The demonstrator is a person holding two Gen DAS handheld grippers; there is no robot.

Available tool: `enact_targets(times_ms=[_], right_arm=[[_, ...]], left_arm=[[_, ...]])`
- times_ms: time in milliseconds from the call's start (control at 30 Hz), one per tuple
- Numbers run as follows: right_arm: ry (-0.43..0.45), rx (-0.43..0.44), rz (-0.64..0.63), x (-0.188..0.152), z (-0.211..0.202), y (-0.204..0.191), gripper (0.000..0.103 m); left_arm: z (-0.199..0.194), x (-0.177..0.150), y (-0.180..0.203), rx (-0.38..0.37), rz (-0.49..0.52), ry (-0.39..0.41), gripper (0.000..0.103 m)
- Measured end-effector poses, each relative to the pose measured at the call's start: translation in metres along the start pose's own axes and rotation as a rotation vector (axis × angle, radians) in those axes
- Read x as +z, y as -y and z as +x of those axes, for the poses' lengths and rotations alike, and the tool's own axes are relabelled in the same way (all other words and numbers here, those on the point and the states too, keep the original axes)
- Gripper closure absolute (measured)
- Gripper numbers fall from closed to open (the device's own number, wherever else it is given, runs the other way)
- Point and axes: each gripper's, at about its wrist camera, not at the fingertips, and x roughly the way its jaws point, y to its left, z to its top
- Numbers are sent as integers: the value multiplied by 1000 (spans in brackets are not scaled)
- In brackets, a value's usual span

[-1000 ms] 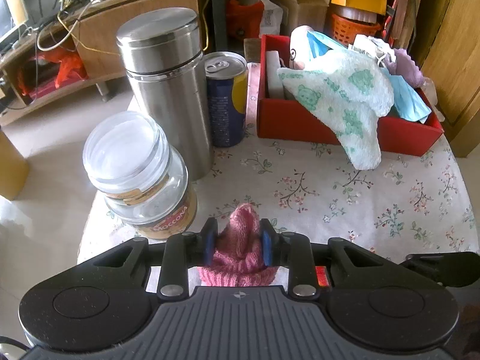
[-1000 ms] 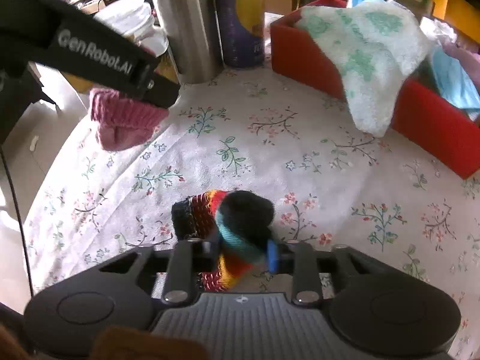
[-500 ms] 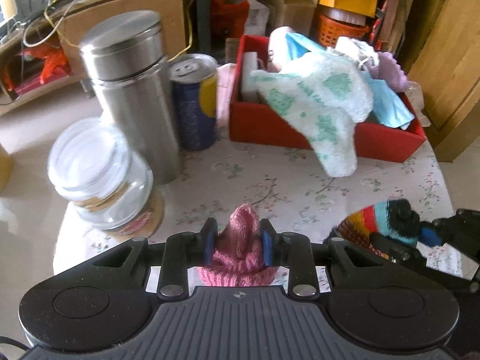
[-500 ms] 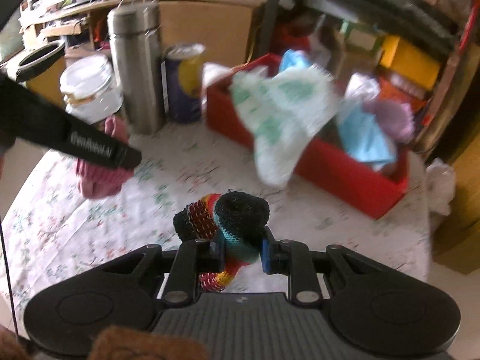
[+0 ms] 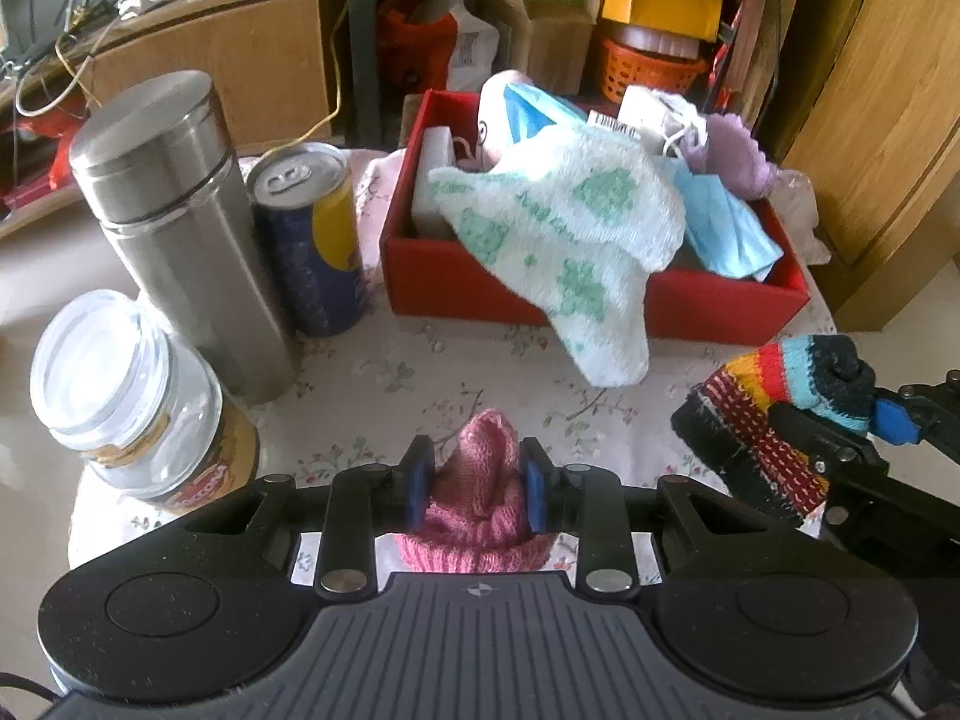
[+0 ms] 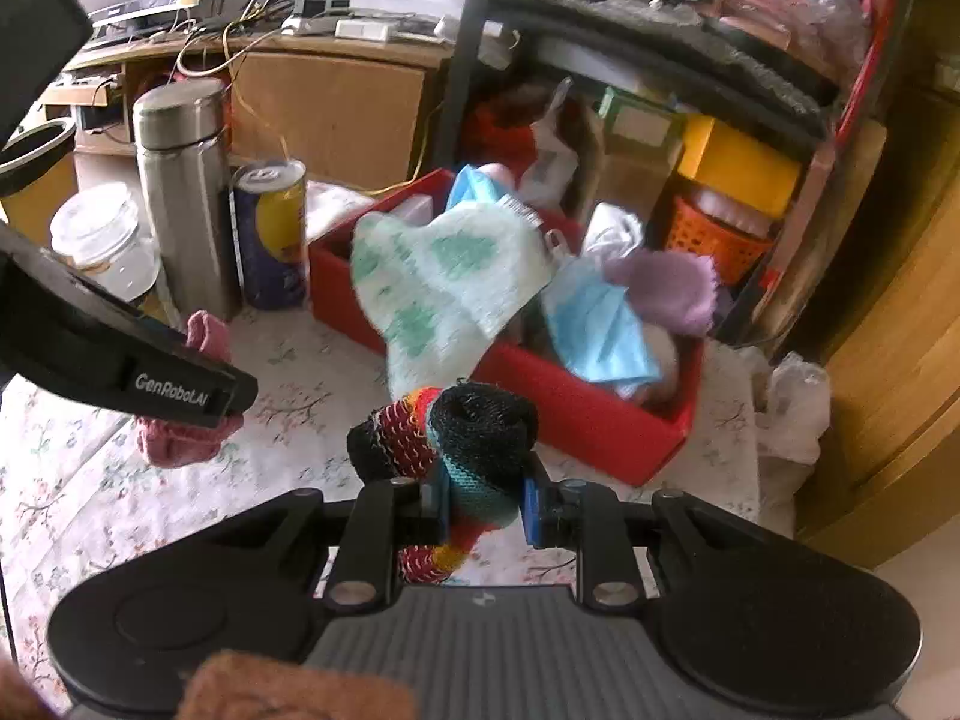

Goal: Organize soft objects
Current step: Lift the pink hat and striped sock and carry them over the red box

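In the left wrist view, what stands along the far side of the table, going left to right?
Glass jar → steel flask → drink can → red box, with the white-and-green cloth draped over its front wall.

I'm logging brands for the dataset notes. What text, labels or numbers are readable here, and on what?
"GenRobot.AI": white lettering on the left gripper's black finger, seen in the right wrist view.
Glass jar label: red band with partial letters, too blurred to read surely.
Drink can: no legible text.
Barcode tag in the red box: too small.
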Motion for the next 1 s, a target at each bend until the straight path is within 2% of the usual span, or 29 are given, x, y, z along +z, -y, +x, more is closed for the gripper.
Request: enact_targets(times_ms=[433,700,1000], right_arm=[[56,-57,48,15,-8,30,103],[93,-79,147,41,-5,68,103],[146,-108,235,74,4,113,103]], left_arm=[[-10,25,-1,-31,-79,76,71],[-21,62,18,-77,-97,174,70],[-15,108,37,-125,-117,246,72]])
